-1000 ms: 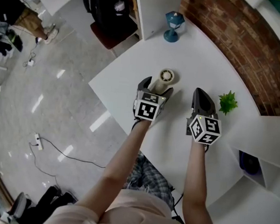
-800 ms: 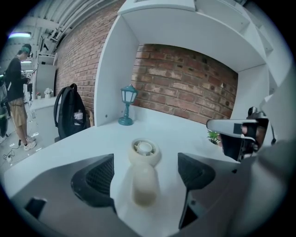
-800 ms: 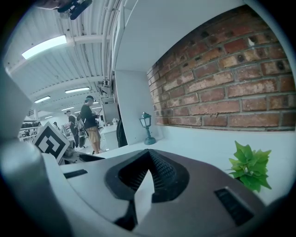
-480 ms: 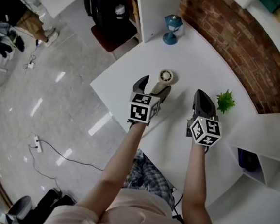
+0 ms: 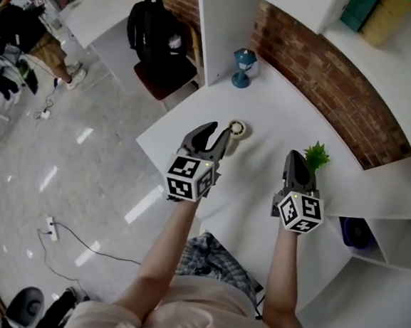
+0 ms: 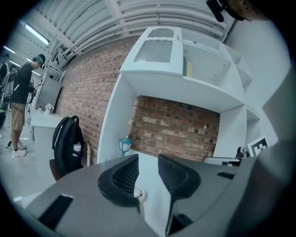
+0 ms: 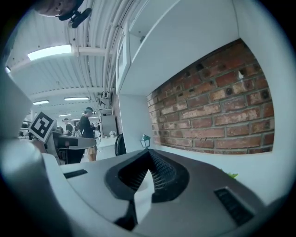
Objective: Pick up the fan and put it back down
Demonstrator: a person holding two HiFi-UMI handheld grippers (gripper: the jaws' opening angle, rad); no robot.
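The small cream fan (image 5: 236,129) lies on the white table (image 5: 275,105), its round head away from me. It peeks out below the jaws in the left gripper view (image 6: 138,194). My left gripper (image 5: 215,133) hangs above and just short of it. Its jaws (image 6: 148,159) are closing, a clear gap remains, and nothing is between the pads. My right gripper (image 5: 297,158) is lifted over the table to the right, apart from the fan. Its fingertips meet in its own view (image 7: 149,155) and hold nothing.
A teal lantern (image 5: 242,67) stands at the table's far end beside a white shelf upright. A small green plant (image 5: 316,156) sits just beyond my right gripper, by the brick wall. A black backpack (image 5: 156,30) rests on a chair past the table's left edge.
Both grippers have risen off the table. The left one's jaws were wide around the fan's handle and have since narrowed, while the fan stays lying on the table.
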